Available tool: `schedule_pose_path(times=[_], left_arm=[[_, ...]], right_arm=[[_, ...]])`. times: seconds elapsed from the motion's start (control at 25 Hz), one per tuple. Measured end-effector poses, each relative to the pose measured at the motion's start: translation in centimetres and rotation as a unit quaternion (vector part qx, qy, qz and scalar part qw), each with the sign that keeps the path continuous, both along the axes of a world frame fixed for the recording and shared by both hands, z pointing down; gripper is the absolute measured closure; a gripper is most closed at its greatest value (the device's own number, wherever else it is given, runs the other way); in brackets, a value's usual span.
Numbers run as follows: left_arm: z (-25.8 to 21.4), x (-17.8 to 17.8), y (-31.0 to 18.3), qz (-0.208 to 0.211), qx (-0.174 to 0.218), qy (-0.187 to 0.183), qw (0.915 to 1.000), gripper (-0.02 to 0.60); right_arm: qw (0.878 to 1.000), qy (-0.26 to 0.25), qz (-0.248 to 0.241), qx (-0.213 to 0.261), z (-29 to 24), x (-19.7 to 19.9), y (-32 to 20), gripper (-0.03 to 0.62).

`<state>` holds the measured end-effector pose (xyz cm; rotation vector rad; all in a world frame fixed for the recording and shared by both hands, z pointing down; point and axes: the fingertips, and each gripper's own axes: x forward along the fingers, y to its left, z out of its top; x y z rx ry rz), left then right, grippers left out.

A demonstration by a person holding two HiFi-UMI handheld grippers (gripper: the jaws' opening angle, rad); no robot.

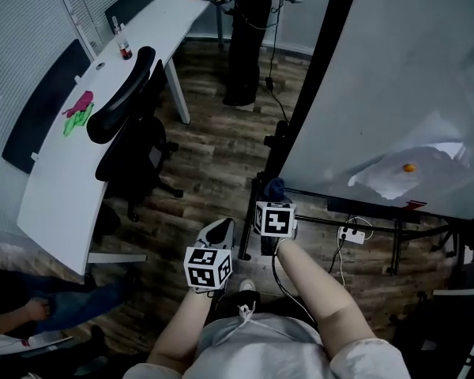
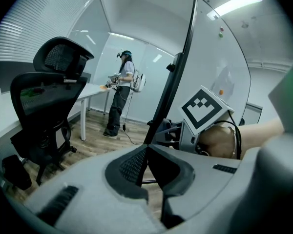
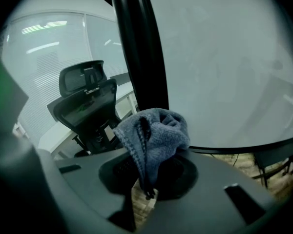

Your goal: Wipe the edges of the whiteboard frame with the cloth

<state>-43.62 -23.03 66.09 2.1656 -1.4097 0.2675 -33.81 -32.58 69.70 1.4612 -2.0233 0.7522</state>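
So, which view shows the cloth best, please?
The right gripper view: the cloth fills the middle, clamped in the right gripper. The head view shows a small dark lump; the left gripper view hardly anything.

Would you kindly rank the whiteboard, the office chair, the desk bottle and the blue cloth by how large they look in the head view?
1. whiteboard
2. office chair
3. bottle and blue cloth: these look about alike, and the bottle stands farther away, so I won't rank them.

The whiteboard runs off the head view at 2 o'clock; the cloth (largely behind the right gripper) barely shows there.
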Motion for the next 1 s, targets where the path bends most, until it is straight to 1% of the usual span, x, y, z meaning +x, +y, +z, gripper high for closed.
schedule_pose_path(times=[0.12,0.24,0.36,0.48,0.72,0.88,1.0], left_arm=[[-0.7,1.0,0.1,0.011,0.007,0.001,0.9999,0.563],[-1.9,2.7,0.2,0.026,0.022,-0.002,0.9994,0.563],[-3.3,4.4,0.4,0.034,0.038,-0.004,0.9987,0.563],[-4.8,6.2,0.6,0.040,0.053,-0.006,0.9978,0.563],[-8.6,10.8,1.1,0.054,0.084,-0.008,0.9950,0.563],[-11.9,14.1,1.8,0.079,0.120,-0.016,0.9894,0.563],[-14.6,15.6,2.3,0.090,0.151,-0.017,0.9843,0.563]], right_arm=[[1.000,0.000,-0.010,0.005,-0.9,0.4,1.2,0.525],[1.000,0.000,-0.014,0.016,-2.0,1.9,2.5,0.525],[0.999,0.003,-0.040,0.034,-3.4,3.5,4.1,0.525],[0.996,0.000,-0.065,0.065,-5.5,5.6,5.5,0.525],[0.988,-0.012,-0.075,0.136,-10.5,10.8,8.2,0.525],[0.979,-0.018,-0.072,0.192,-14.3,13.7,9.6,0.525],[0.971,-0.019,-0.069,0.228,-16.7,15.5,10.6,0.525]])
